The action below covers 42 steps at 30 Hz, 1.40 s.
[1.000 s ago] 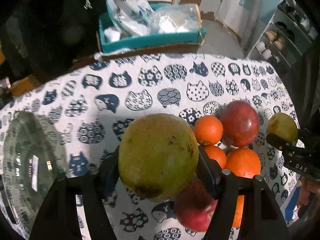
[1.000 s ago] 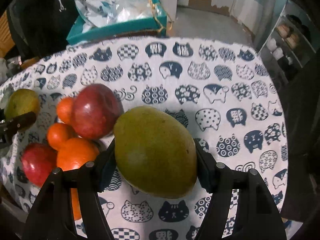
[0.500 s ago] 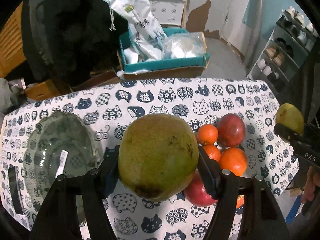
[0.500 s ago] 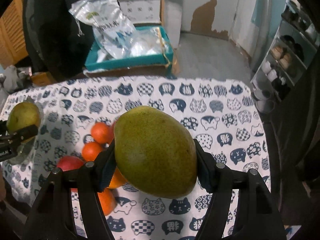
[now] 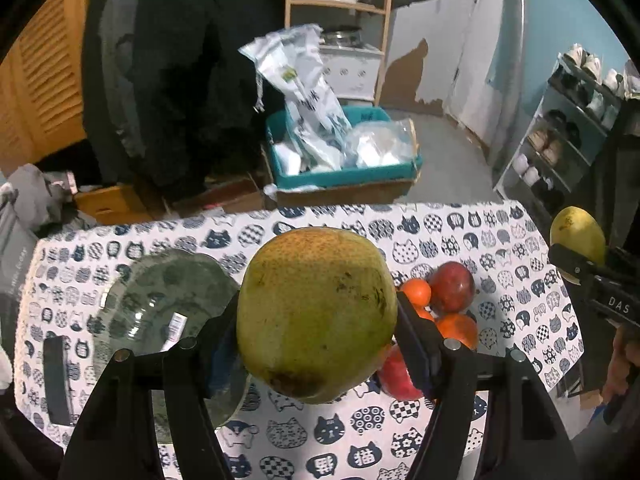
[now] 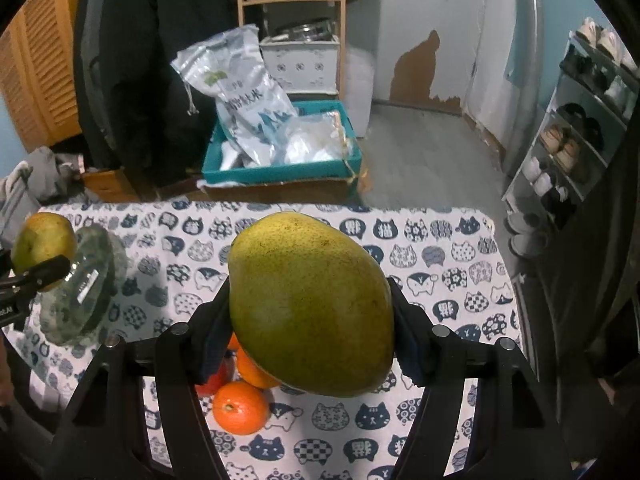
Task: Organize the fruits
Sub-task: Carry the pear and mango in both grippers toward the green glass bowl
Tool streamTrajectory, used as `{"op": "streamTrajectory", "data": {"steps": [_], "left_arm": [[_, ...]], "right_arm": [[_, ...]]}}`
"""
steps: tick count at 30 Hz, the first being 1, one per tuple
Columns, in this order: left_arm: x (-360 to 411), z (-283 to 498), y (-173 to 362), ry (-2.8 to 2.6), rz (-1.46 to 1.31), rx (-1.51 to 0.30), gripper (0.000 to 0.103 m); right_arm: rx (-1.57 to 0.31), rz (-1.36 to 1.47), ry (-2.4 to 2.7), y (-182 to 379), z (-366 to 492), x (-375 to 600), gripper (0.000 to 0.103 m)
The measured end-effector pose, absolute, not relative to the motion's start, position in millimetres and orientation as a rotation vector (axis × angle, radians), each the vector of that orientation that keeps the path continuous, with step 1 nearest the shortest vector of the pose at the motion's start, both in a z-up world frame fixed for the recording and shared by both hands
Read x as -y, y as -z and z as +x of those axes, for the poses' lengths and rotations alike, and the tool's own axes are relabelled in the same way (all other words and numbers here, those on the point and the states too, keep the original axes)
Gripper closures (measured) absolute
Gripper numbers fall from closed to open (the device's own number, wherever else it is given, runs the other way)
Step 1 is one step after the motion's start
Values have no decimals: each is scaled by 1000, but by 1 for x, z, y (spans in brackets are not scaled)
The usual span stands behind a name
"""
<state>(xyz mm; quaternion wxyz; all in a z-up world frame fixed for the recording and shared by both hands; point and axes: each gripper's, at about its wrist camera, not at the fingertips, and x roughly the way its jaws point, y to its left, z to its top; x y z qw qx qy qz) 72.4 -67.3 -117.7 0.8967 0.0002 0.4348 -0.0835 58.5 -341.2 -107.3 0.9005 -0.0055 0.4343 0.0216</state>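
Now L gripper clamps round mango, R gripper clamps oval mango, both above cat tablecloth.

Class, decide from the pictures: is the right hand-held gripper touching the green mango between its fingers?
Touching. The right wrist view shows the right hand-held gripper with both pads pressed against the sides of the green mango, held clear above the tablecloth.

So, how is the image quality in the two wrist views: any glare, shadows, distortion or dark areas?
Left wrist view: strong fisheye bending with black corners; glare on the glass bowl; the mango held in the left gripper is sharp and casts a shadow on the tablecloth.
Right wrist view: same bending; the second mango in the right gripper is clear, the dark coat shows little detail.
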Motion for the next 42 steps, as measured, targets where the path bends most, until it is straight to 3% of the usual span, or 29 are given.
{"op": "streamTrajectory", "data": {"steps": [20, 42], "left_arm": [[8, 51, 84, 77, -28, -805, 31], [-87, 42, 99, -83, -96, -822, 31]], "right_arm": [[-804, -42, -197, 56, 59, 268, 33], [-844, -59, -377, 61, 96, 151, 33]]}}
